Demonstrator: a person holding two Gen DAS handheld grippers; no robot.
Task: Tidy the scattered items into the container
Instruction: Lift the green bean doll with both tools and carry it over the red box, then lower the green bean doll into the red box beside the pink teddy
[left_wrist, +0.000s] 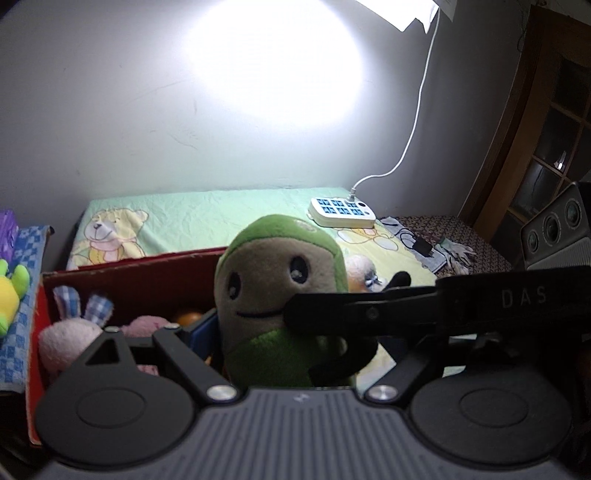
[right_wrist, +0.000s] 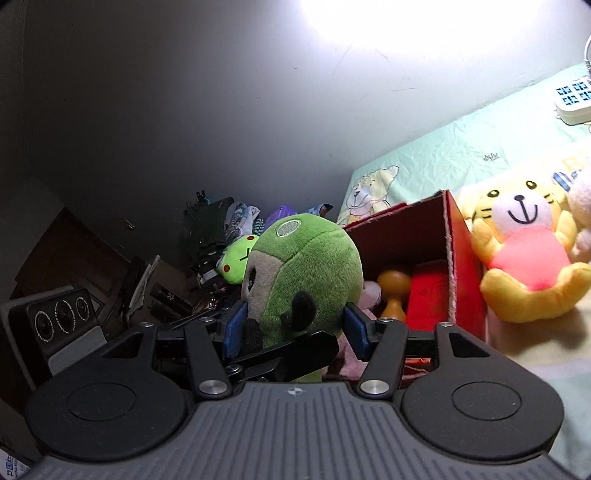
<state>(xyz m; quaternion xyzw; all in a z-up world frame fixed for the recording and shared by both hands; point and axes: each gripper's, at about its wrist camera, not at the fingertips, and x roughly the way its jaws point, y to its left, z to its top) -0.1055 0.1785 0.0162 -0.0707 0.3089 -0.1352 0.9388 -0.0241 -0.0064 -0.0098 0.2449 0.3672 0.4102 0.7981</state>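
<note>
Right claw (right_wrist: 295, 325) clamped on green plush (right_wrist: 306, 266), left claw (left_wrist: 280, 332) apart beside it, both angled downward

Plush doll (right_wrist: 306, 273) before the box (right_wrist: 454, 258), bear toy (right_wrist: 528, 258) right of it.

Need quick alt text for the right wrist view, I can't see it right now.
The right gripper grips a green plush toy between its blue pads, raised beside an open red box holding an orange wooden piece. A yellow plush cat sits right of the box on the bed.
</note>
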